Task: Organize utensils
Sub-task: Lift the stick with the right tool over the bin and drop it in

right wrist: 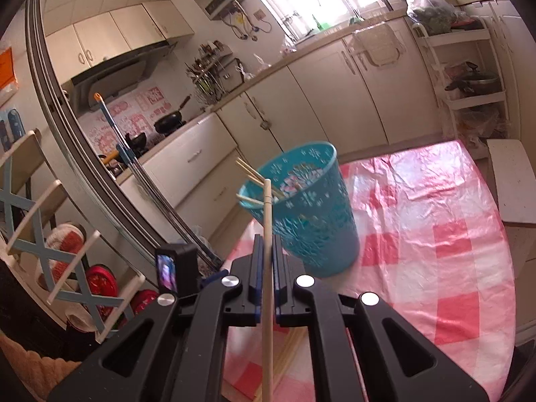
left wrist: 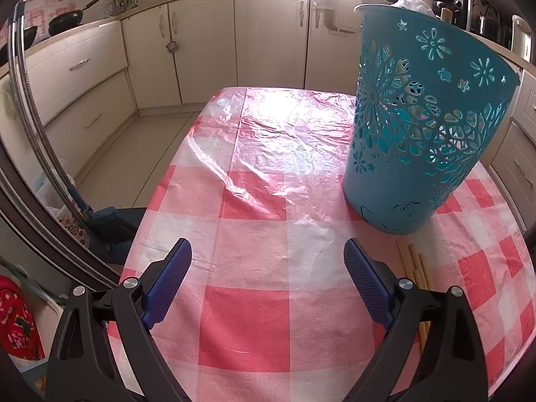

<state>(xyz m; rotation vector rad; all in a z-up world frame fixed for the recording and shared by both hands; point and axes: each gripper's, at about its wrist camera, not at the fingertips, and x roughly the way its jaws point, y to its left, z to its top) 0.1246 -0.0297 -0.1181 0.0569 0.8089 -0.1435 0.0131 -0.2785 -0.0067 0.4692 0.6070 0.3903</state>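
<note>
The right hand-held gripper (right wrist: 267, 251) is closed tight on one chopstick (right wrist: 267, 268). The stick stands almost straight up between the two pads, and its top end shows in front of the blue basket (right wrist: 311, 214). The left hand-held gripper (left wrist: 268, 258) is wide open and holds nothing. It hangs over the near part of the bench (left wrist: 248, 328).

The basket stands toward the right side of the bench. A few chopsticks (right wrist: 249, 176) are already in it and lean on its rim. More loose chopsticks (left wrist: 413, 268) lie on the bench near the near edge, just in front of the basket.

The step now seems to be to carry the held stick to the basket and drop it in. To do it well, the stick should go over the open top first and point down inside. The pads should let go only when its low end is past the rim. The stick is long, so it could bump the rim or the leaning sticks and tip the light basket.

The middle and far part of the bench are bare, so there is room to move there. The right edge is close to the basket.
</note>
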